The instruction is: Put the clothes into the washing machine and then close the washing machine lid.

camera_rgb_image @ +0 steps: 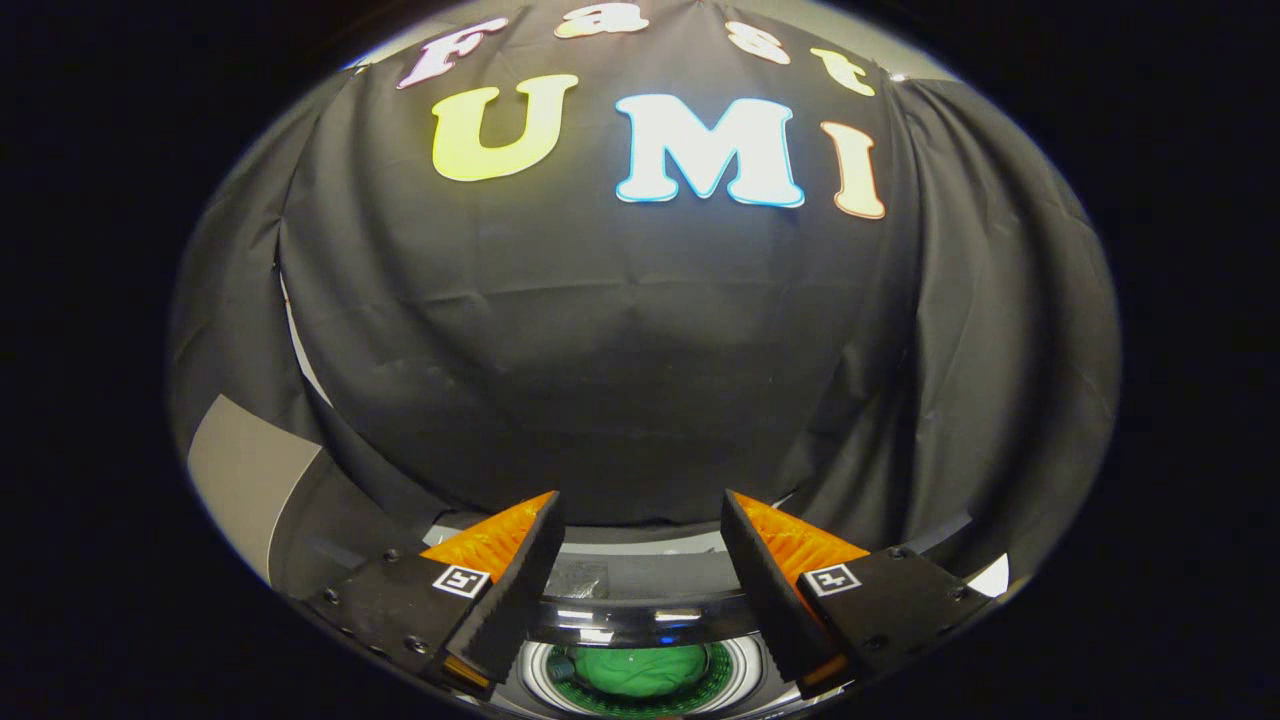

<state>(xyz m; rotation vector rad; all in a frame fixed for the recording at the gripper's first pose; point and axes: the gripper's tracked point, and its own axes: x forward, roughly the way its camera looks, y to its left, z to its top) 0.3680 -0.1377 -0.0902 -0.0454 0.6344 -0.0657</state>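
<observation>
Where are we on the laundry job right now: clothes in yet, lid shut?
Done: a green garment lies inside the washing machine's round white drum, below and between the fingers. In hand: nothing; the gripper is open and raised above the machine, facing the black cloth wall. Left: the dark glossy lid appears not shut, since the drum is exposed, so closing it remains.

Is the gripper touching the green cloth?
Apart. The gripper view shows the open gripper empty, with the green cloth lying below in the drum.
</observation>
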